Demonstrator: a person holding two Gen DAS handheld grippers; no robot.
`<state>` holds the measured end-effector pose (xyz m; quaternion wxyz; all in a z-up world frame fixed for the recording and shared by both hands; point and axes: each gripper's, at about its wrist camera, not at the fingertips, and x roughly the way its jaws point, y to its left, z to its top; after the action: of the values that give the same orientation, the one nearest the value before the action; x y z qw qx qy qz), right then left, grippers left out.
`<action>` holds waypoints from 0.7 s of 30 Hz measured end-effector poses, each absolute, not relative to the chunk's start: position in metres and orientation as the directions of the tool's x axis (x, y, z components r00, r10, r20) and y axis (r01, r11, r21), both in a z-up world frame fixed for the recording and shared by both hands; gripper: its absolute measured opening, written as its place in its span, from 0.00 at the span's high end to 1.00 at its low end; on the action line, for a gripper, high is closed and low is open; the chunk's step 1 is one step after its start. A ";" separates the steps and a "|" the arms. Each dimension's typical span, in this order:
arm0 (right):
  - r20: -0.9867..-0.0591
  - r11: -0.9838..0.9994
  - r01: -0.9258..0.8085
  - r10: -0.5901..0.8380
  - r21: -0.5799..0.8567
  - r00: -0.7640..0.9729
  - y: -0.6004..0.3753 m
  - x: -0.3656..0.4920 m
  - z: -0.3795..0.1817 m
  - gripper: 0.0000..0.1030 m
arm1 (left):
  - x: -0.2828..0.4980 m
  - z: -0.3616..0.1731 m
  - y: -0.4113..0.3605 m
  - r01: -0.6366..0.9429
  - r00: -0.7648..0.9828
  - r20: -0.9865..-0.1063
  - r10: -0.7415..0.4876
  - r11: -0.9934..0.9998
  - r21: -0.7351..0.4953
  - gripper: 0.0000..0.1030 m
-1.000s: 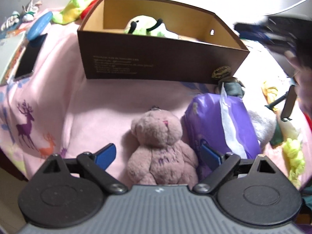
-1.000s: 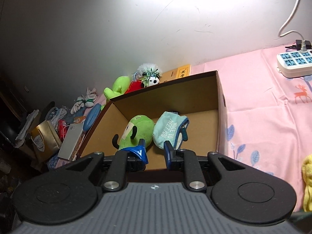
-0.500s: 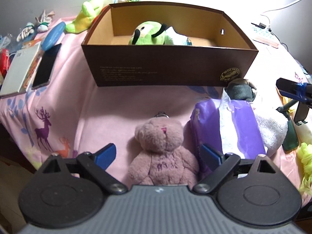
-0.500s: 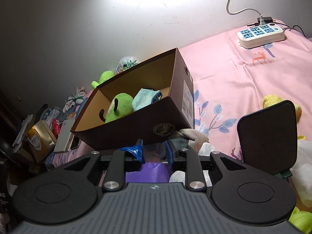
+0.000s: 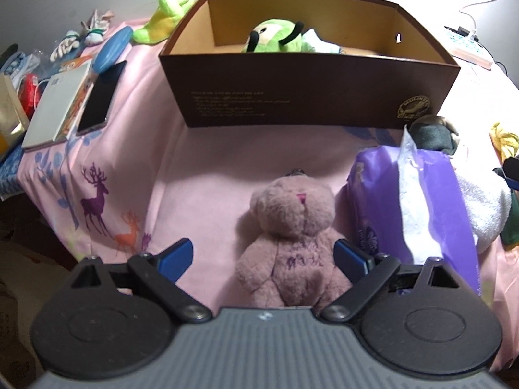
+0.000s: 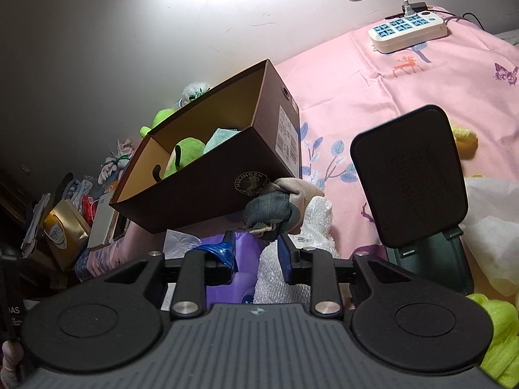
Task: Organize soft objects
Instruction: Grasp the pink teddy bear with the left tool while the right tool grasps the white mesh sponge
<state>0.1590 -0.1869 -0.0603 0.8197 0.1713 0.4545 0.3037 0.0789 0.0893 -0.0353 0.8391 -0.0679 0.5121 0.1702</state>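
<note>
A pink teddy bear (image 5: 292, 217) lies on the pink cloth between the fingers of my left gripper (image 5: 262, 256), which is open; the pads do not press it. Behind the bear stands a brown box (image 5: 308, 94) holding a green plush (image 5: 275, 37). In the right wrist view the same box (image 6: 201, 194) shows the green plush (image 6: 186, 155) and a teal fabric piece (image 6: 220, 136). My right gripper (image 6: 258, 253) hovers over a white towel (image 6: 314, 217), near a grey sock bundle (image 6: 269, 207). Its jaws are opening, with nothing gripped.
A purple tissue pack (image 5: 447, 201) lies right of the bear. A phone (image 5: 100, 97) and a book (image 5: 55, 107) lie at the left. A black phone stand (image 6: 408, 178), a power strip (image 6: 408, 32) and a neon fluffy toy (image 6: 496, 334) are on the right.
My right gripper left the space above the box, swung right and down to the sock and towel, and its jaws widened. The left view tipped a little; the bear stayed put.
</note>
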 end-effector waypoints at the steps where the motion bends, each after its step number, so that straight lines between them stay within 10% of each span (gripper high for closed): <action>1: -0.644 0.758 -0.334 0.652 0.560 0.399 -0.188 0.158 -0.062 0.89 | 0.078 -0.037 0.090 -0.357 0.414 -0.885 0.215 0.932 0.060 0.10; 21: -0.650 0.779 -0.280 0.624 0.560 0.434 -0.182 0.141 -0.068 0.86 | 0.082 -0.066 0.101 -0.268 0.409 -0.905 0.113 0.963 -0.001 0.10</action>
<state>0.1412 -0.1816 -0.0675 0.8256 0.1882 0.4562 0.2737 0.0817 0.1007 -0.0663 0.8363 -0.0728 0.5314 0.1139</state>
